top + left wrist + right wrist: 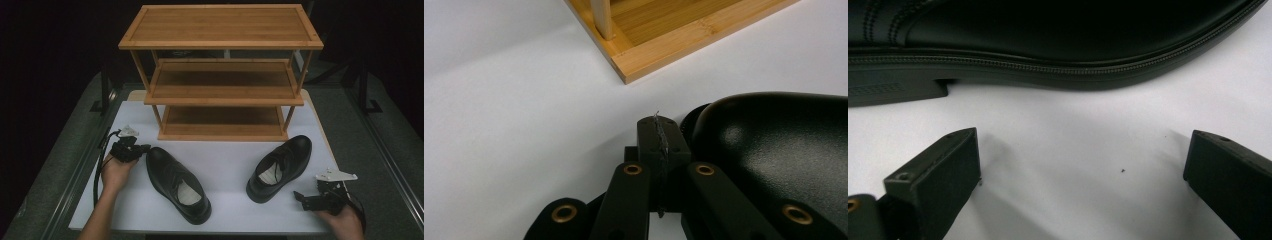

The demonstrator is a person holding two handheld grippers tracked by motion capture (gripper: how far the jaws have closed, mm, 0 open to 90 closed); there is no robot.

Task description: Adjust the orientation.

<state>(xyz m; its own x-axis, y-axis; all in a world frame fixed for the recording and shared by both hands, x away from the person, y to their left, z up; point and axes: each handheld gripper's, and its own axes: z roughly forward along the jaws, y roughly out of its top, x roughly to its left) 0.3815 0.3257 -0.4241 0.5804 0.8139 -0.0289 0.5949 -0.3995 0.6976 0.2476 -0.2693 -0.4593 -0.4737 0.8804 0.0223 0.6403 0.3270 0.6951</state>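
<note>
Two black leather shoes lie on the white table [225, 160] in front of a wooden three-shelf rack [222, 75]. The left shoe [177, 182] points its toe toward the far left. My left gripper [141, 149] is shut, its tips beside that toe; in the left gripper view the gripper [659, 137] has its jaws pressed together with nothing between them, the glossy toe [774, 145] just to their right. The right shoe [280, 167] lies angled. My right gripper [299, 198] is open at the shoe's near side; its view shows the gripper [1083, 162] spread wide before the shoe's sole [1048, 70].
The rack's bottom shelf corner [634, 65] lies just beyond the left gripper. All three shelves are bare. Dark floor and metal rails border the table on both sides. White tabletop lies between the two shoes.
</note>
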